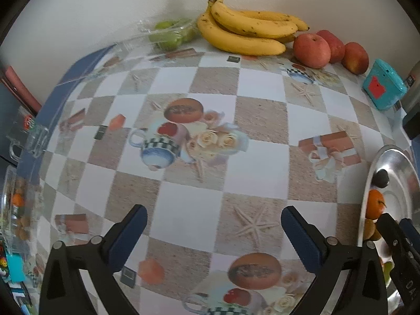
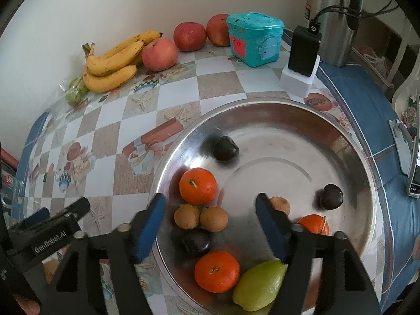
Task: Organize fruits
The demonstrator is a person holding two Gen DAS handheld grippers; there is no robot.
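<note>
A steel tray holds three oranges, dark plums, small brown longans and a green fruit. My right gripper hangs open and empty over the tray's near left part. My left gripper is open and empty above the patterned tablecloth, left of the tray. A banana bunch, three red apples and bagged green fruit lie along the far wall. They also show in the right wrist view: bananas, apples.
A teal box stands by the apples. A black charger on a white block and a steel kettle stand at the far right. Glassware sits off the table's left edge.
</note>
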